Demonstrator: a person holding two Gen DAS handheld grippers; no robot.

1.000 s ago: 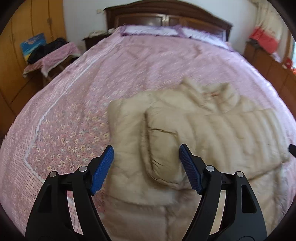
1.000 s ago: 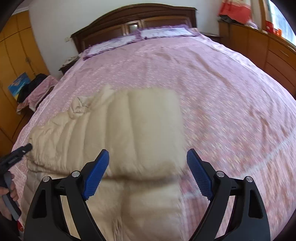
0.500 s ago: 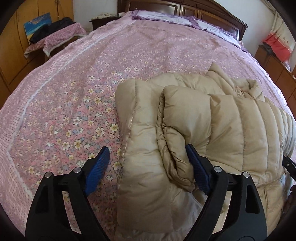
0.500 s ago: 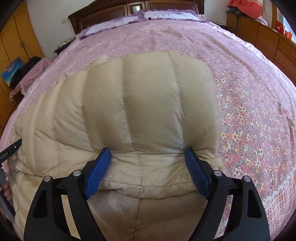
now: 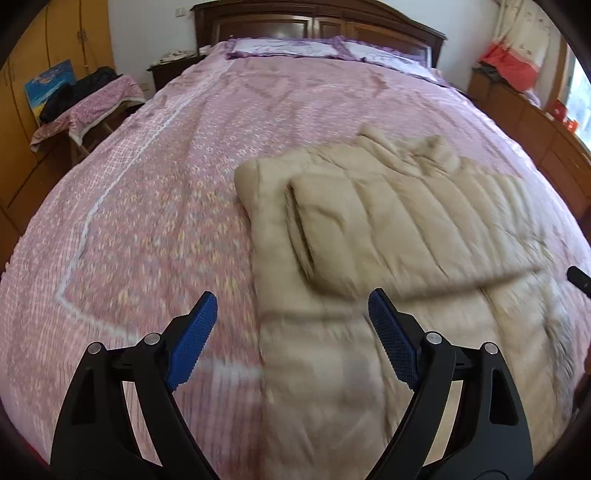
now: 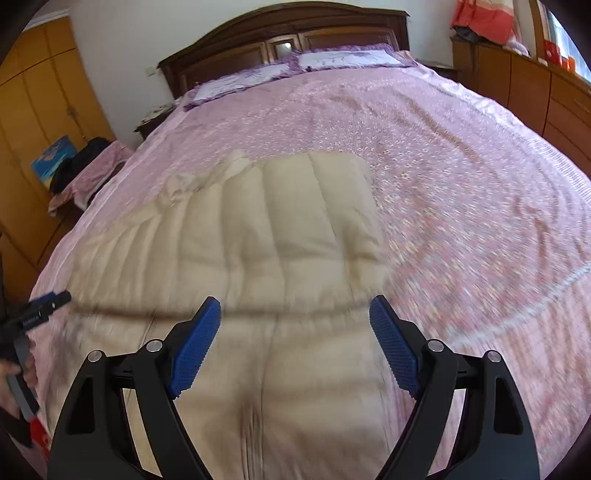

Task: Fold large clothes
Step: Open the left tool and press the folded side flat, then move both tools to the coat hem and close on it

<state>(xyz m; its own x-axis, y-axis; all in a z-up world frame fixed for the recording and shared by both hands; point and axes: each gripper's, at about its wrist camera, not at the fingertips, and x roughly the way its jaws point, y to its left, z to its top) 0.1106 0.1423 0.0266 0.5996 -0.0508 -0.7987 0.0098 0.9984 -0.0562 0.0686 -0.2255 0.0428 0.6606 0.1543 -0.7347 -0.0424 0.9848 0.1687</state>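
Observation:
A beige quilted down jacket point(image 5: 388, 229) lies on the bed, its upper part folded down over its lower part, collar toward the headboard. In the right wrist view the same jacket point(image 6: 273, 229) fills the middle. My left gripper point(image 5: 291, 343) hovers open above the jacket's left edge, nothing between its blue pads. My right gripper point(image 6: 295, 347) hangs open over the jacket's lower half, below the fold line, and grips nothing. The left gripper's tip point(image 6: 48, 302) shows at the left edge of the right wrist view, with a hand point(image 6: 14, 373) on its handle.
The pink floral bedspread point(image 5: 155, 206) covers a wide bed with a dark wooden headboard point(image 5: 317, 18) and pillows point(image 5: 280, 46). A stool with clothes point(image 5: 85, 103) stands by yellow wardrobes on the left. Wooden drawers point(image 6: 532, 88) run along the right.
Both grippers drew back from the jacket's fold, where their pads stood close around the padded edge half a second ago. The jacket now lies farther off, and both views are blurred by motion.

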